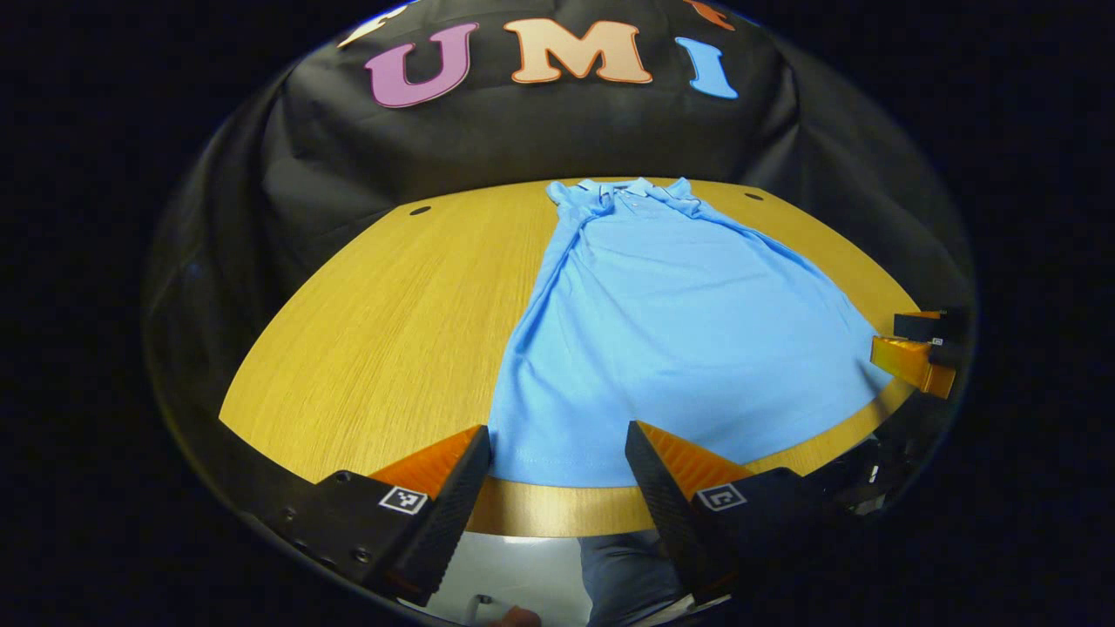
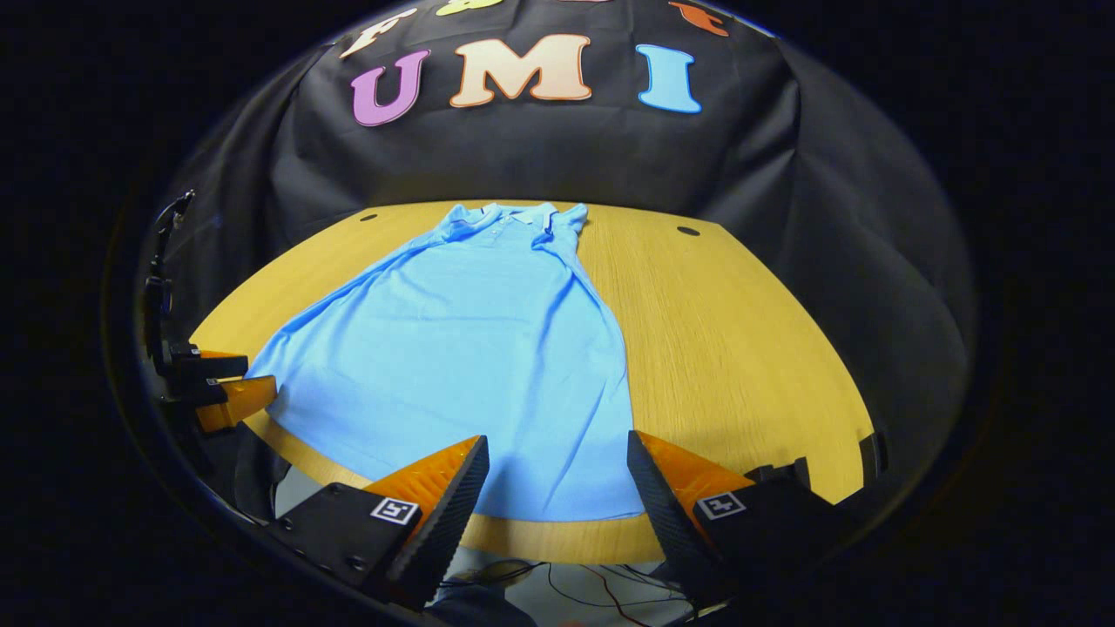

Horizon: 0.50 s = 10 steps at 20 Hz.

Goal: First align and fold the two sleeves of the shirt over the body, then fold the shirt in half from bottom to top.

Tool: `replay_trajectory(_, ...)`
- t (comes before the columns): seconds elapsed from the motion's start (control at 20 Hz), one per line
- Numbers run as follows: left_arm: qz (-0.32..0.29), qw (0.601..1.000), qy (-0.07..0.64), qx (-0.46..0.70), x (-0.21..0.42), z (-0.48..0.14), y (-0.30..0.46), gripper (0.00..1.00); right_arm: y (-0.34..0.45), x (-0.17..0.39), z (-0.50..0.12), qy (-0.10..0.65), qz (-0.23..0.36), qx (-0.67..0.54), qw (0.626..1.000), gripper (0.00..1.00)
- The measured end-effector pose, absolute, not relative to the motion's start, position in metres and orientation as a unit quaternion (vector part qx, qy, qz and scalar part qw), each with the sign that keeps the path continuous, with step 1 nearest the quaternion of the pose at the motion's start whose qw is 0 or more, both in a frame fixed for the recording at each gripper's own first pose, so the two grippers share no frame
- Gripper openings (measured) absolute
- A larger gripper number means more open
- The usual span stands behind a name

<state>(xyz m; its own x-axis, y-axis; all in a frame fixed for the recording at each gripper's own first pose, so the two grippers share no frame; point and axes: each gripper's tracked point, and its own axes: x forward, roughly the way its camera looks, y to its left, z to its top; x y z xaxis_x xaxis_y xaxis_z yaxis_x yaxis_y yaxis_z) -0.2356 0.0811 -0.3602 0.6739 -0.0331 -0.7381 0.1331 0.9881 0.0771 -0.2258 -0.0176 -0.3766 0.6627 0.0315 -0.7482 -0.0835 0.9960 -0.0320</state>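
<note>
A light blue polo shirt (image 1: pixel 671 331) lies flat on the wooden table (image 1: pixel 392 322), collar at the far side, hem at the near edge, both sleeves folded in over the body. My left gripper (image 1: pixel 557 453) stands open just above the hem's left corner, nothing between its fingers. In the right gripper view the same shirt (image 2: pixel 470 348) spreads to the left, and my right gripper (image 2: pixel 557 461) is open over the hem's right corner. The right gripper (image 1: pixel 915 348) also shows at the far right of the left gripper view; the left gripper (image 2: pixel 218 387) at the far left of the right gripper view.
The table's near edge (image 1: pixel 557 509) runs just under both grippers. Small dark holes (image 1: pixel 420 211) mark the table's far corners. Black cloth wall stands behind the table. Cables (image 2: pixel 566 588) hang below the table edge. Bare wood lies left and right of the shirt.
</note>
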Motion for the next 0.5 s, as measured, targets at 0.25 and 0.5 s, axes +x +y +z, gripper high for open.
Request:
replay_trajectory(0.25,-0.065,0.916,0.394,0.039,-0.233,-0.365,0.07,0.93,-0.015,-0.236,-0.393,0.434,0.02,0.003,0.901,0.97)
replay_trajectory(0.5,-0.093,0.917,0.385,0.04,-0.231,-0.368,0.054,0.72,-0.002,-0.235,-0.396,0.429,0.041,0.012,0.902,0.81)
